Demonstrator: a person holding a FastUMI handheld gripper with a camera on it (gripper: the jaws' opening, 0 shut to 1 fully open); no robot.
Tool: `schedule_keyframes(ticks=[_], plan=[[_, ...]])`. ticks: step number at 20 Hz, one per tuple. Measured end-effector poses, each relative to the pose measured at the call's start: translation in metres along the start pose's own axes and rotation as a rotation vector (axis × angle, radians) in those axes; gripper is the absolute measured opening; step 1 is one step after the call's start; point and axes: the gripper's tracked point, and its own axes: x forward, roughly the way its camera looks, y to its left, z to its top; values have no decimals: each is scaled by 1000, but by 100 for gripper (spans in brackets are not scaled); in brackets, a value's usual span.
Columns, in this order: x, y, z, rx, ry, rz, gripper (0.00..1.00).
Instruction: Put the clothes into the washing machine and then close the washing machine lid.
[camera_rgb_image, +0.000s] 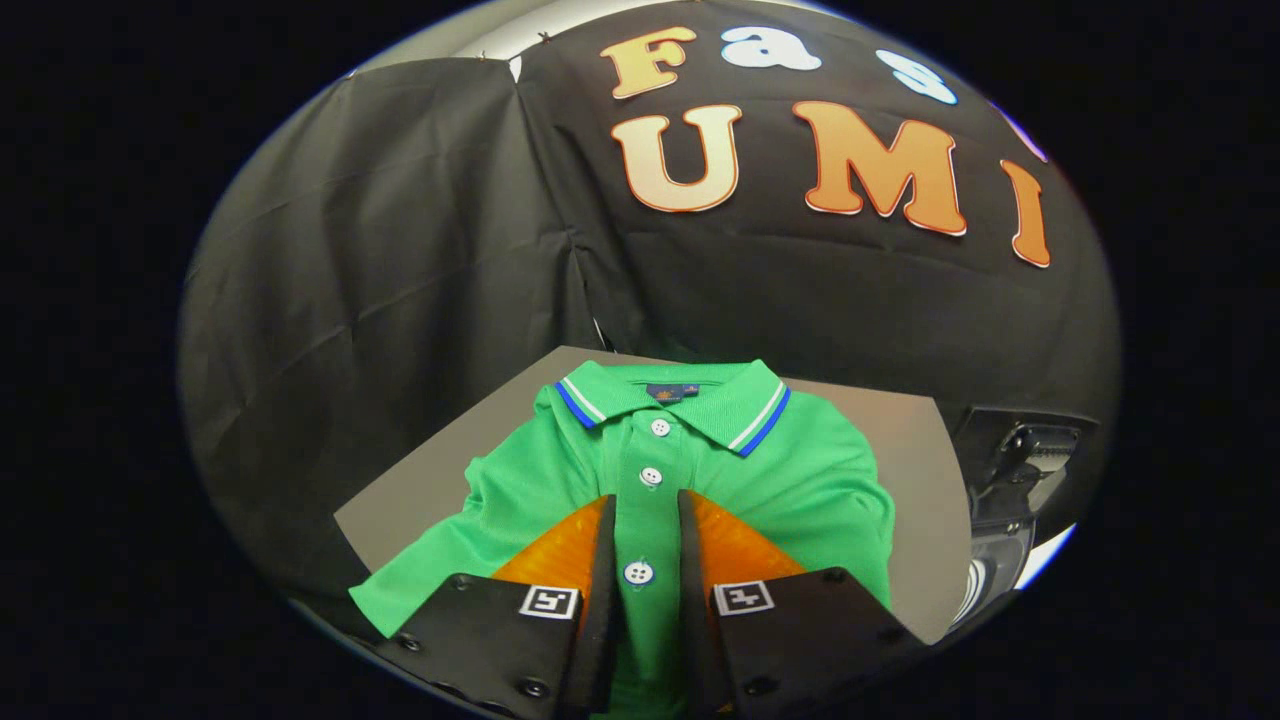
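**Ana:** Gripper (645, 505) sits low over the green polo shirt (690, 470), fingers parted by a narrow gap with the button placket running between them. I can't tell whether the tips touch the cloth; nothing is pinched yet.

**Ben:** And where's the shirt?

**Ana:** Folded flat on the grey table (920, 500), collar pointing away from the gripper, towards the booth wall. Dark equipment (1020, 470) stands just past the table's right edge; I can't say if it's the washing machine.

**Ben:** What's the risk?

**Ana:** Closing here might catch only the top layer, or a button, so the shirt could unfold, drag and slip off the table during lifting. A shallow bite would cause that.
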Motion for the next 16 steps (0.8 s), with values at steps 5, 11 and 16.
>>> schedule_keyframes(ticks=[5,11,16], plan=[[-6,1,8,79,-61,31,15],[-47,-5,39,144,-227,99,15],[-94,-6,57,104,-337,101,14]])
